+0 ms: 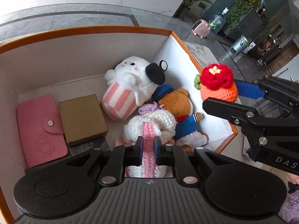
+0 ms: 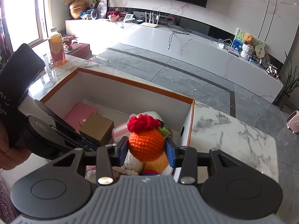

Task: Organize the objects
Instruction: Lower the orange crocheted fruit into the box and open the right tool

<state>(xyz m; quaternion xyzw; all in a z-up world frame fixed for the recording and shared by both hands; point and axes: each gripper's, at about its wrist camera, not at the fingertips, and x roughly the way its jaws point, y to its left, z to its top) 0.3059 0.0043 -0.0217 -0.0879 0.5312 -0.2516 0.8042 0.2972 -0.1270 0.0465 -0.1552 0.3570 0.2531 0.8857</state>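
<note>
An orange-rimmed open box [image 1: 89, 30] holds a pink wallet [image 1: 40, 128], a brown box [image 1: 81, 118], a white plush with pink stripes [image 1: 129, 85] and a brown bear in blue [image 1: 179, 110]. My left gripper [image 1: 148, 150] is shut on a white and pink crocheted toy [image 1: 149, 128] inside the box. My right gripper [image 2: 146, 146] is shut on an orange crocheted pot with a red flower [image 2: 145, 139] and holds it over the box's right side; it also shows in the left wrist view [image 1: 217, 83].
The box [image 2: 134, 83] stands on a marble table [image 2: 233, 130]. A bottle of amber drink [image 2: 56, 48] stands at the table's far left corner. Beyond lie grey floor tiles, a white TV bench and a pink heater [image 2: 293, 121].
</note>
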